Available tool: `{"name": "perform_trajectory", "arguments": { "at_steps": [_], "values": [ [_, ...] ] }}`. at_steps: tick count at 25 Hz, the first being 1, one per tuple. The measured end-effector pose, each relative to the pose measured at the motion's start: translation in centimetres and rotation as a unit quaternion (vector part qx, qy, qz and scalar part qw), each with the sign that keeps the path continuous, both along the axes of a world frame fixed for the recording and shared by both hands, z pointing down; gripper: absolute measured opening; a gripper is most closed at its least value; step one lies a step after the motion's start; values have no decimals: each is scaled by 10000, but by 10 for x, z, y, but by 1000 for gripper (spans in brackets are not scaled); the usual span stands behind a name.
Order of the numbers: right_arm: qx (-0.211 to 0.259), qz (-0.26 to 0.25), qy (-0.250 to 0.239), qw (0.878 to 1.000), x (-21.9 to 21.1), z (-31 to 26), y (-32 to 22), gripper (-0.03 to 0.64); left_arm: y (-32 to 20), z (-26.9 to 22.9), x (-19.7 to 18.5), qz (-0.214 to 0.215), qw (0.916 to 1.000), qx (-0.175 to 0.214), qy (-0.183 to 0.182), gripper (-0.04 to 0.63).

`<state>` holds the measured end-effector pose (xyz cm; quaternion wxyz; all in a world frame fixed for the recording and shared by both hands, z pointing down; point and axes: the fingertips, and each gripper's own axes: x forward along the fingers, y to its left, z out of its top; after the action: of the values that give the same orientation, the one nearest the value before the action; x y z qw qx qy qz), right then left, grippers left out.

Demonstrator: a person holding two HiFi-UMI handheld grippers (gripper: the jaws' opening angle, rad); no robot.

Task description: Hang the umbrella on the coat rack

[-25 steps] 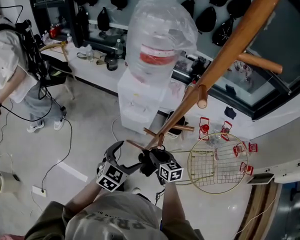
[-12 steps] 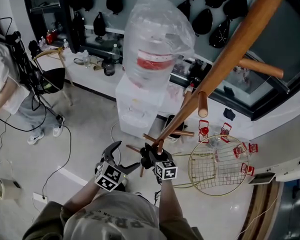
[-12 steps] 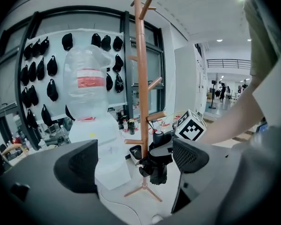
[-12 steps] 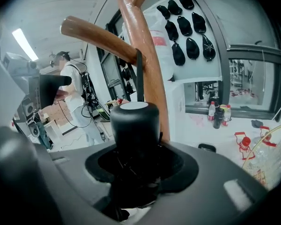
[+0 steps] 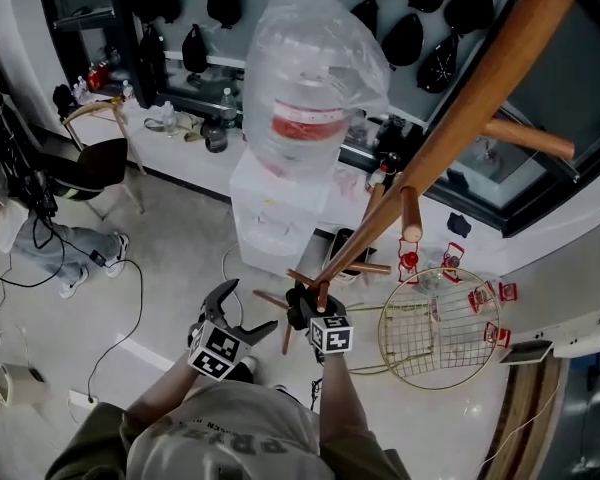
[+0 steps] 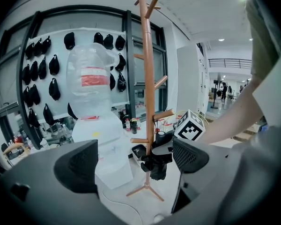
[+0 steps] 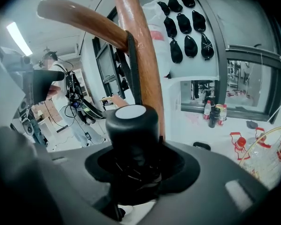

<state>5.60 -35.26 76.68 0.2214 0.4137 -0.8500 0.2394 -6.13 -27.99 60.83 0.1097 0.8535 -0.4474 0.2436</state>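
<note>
holding back on the left, our left gripper (image 5: pixel 242 313) hangs with its jaws spread and nothing between them. just beside it, our right gripper (image 5: pixel 302 310) stays clamped on the folded black umbrella (image 7: pixel 131 125). over the last second it has sunk a little and closed in on the pole of the coat rack (image 5: pixel 460 108). the umbrella's strap (image 7: pixel 132 64) runs up to a peg (image 7: pixel 79 15) where it meets the pole. we judge the hang nearly made, with only the letting go left.
</note>
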Motion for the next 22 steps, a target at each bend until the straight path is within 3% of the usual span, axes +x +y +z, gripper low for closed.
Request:
{"name": "perform_trajectory", "arguments": {
  "at_steps": [10, 22],
  "values": [
    [-55, 174, -77, 9998, 0, -5, 6, 210, 0, -1, 0, -13, 10000, 0, -9, 479],
    [546, 387, -440, 9968, 23, -44, 9, 222, 17, -6, 13, -33, 9999, 10, -129, 479]
  ]
}}
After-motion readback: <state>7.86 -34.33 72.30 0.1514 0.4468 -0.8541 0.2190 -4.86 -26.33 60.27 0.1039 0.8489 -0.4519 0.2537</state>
